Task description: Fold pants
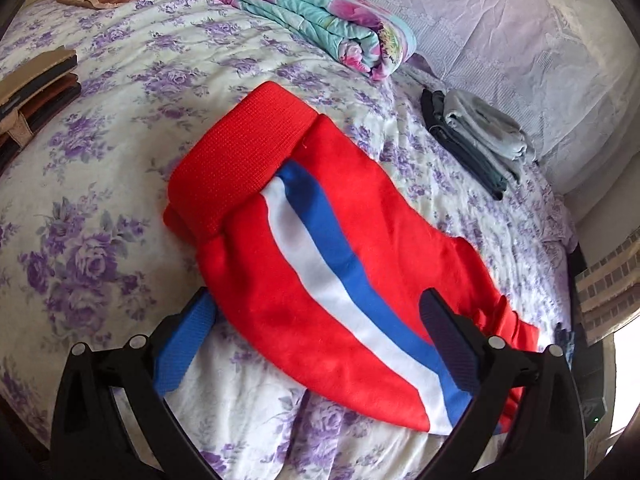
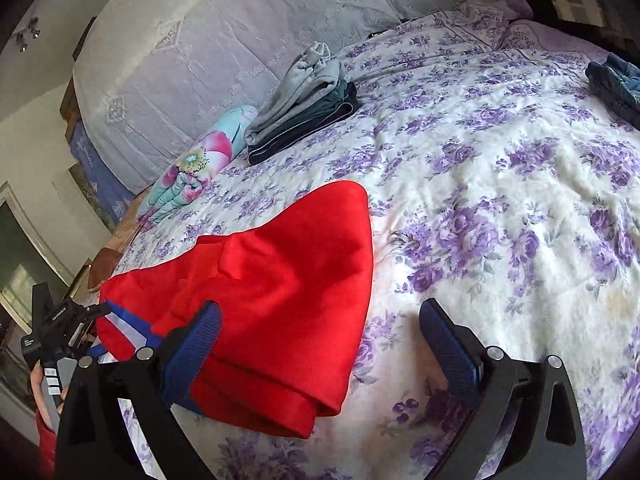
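Pants [image 1: 320, 240] lie folded near the middle of the bed [image 1: 120, 208], red, with a white and blue stripe down the side and a ribbed waistband at the far left end in the left wrist view. The bed is the largest thing in sight, spread with a cream cover printed with purple flowers. Beyond it a pale lace-patterned drape [image 2: 180, 52] runs along the far side. A folded floral quilt [image 1: 320, 12] in teal and pink lies far beyond the pants, and a stack of folded clothes [image 1: 476, 136], grey on dark, sits to the right near the drape. A dark blue garment [image 2: 618, 84] lies at the far right in the right wrist view.

The left gripper [image 1: 318, 320] is spread wide and grips nothing, its fingers either side of the near part of the pants. The right gripper [image 2: 320, 332] is likewise wide apart and holds nothing, over the pants' near right corner.
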